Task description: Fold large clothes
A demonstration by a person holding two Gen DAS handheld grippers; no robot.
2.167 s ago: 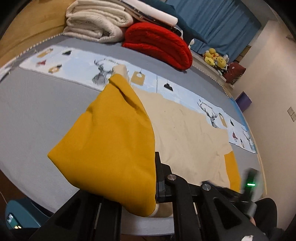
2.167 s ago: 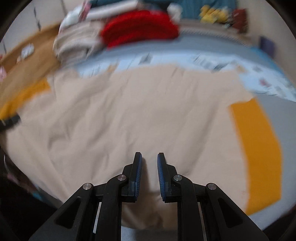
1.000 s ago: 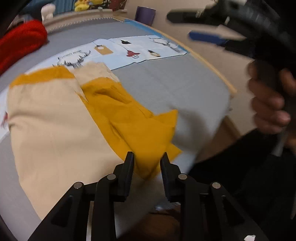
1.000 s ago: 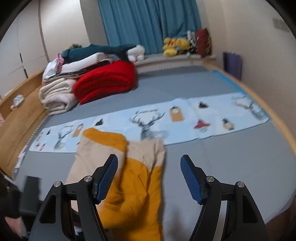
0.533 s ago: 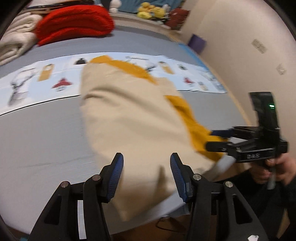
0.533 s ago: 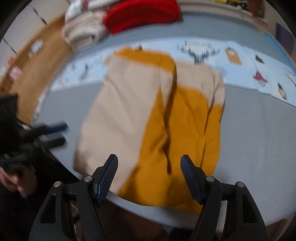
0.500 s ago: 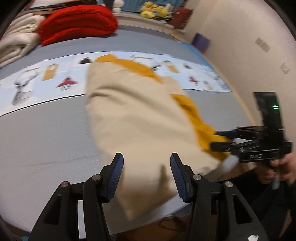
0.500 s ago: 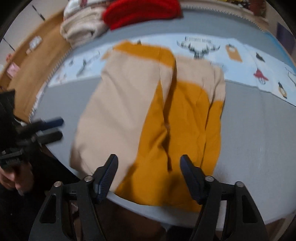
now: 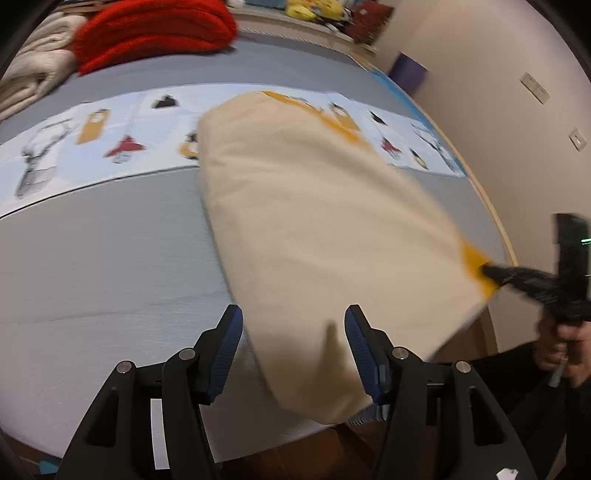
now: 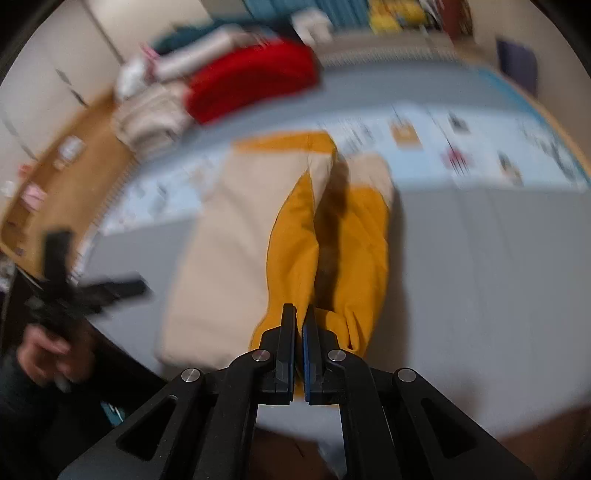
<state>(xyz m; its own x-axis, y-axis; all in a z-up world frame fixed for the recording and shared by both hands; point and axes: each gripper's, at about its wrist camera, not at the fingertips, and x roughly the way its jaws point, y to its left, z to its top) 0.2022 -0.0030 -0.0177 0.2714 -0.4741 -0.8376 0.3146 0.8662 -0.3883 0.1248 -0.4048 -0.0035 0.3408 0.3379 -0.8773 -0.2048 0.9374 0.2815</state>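
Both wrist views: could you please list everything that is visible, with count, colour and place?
garment: one, beige and mustard, folded lengthwise on the bed's near edge
bed cover: one, grey, under the garment
printed strip: one, light blue with deer pictures, across the bed
red blanket: one, folded, far side
cream blankets: stack, beside the red one
plush toys: yellow, by the far wall
left gripper: open, at the garment's near beige end
right gripper: shut on the garment's mustard edge
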